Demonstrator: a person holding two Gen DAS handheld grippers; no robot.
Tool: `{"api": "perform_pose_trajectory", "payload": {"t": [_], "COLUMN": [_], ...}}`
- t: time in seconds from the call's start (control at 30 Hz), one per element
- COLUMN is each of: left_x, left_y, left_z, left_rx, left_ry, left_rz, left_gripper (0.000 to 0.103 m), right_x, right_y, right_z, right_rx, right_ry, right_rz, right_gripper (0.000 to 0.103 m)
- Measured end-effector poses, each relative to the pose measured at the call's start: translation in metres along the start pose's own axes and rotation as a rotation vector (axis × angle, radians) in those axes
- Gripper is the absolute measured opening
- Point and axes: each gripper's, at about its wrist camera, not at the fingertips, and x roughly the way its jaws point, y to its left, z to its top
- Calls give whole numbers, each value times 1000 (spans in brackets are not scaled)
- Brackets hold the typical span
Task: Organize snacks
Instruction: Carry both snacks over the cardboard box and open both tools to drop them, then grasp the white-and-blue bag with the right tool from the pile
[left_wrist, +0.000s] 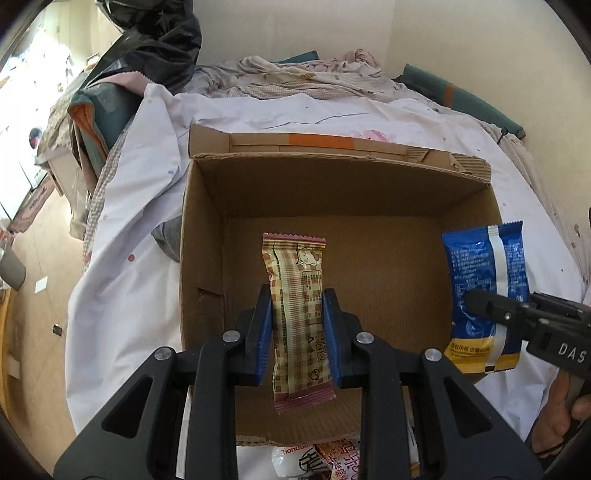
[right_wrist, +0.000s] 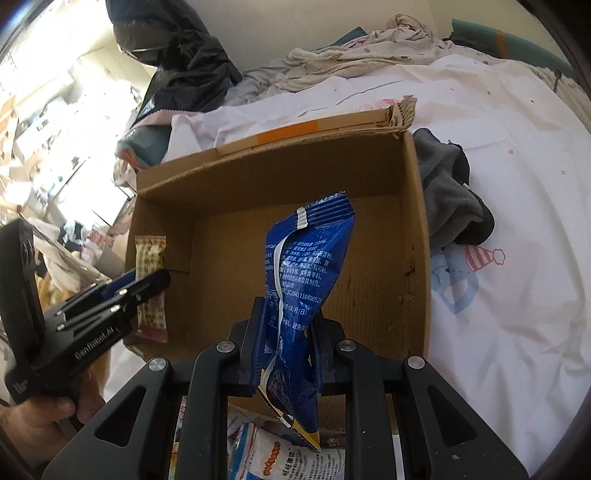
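Observation:
An open cardboard box stands on a bed; its inside looks bare, and it also shows in the right wrist view. My left gripper is shut on a beige checked snack bar and holds it upright over the box's left half. The bar and left gripper show at the box's left wall. My right gripper is shut on a blue snack packet, held upright over the box. The packet and right gripper hang over the box's right wall.
More snack packets lie in front of the box's near wall. A grey cloth lies right of the box on the white bedsheet. Crumpled bedding and a black bag sit behind.

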Motion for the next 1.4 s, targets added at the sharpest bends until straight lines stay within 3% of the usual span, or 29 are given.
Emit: {"api": "perform_pose_trajectory", "payload": {"t": [0.13, 0.7, 0.77, 0.8, 0.83, 0.87, 0.9, 0.93, 1.4], "left_x": [4, 2, 1, 0, -1, -3, -6, -10, -29], "left_y": [-2, -5, -5, -5, -5, -6, -7, -7, 1], "left_z": [-5, -7, -8, -9, -9, -9, -9, -9, -11], "left_rx": [6, 10, 16, 15, 18, 22, 28, 31, 13], "left_ry": [18, 18, 18, 17, 11, 2, -19, -43, -88], "left_rz": [4, 17, 14, 4, 3, 13, 32, 40, 35], "left_gripper": [22, 23, 28, 41, 60, 70, 86, 92, 93], "right_x": [3, 1, -1, -3, -5, -7, -10, -14, -35], "right_y": [1, 2, 0, 0, 0, 0, -1, -1, 6], "right_z": [0, 2, 3, 4, 5, 5, 5, 6, 7], "right_rx": [-7, 2, 14, 18, 19, 24, 31, 34, 28], "right_ry": [-3, -21, -29, -34, -42, -54, -74, -103, -151], "right_rz": [-44, 0, 11, 14, 13, 10, 8, 7, -32], "right_gripper": [22, 25, 26, 26, 38, 64, 77, 92, 93]}}
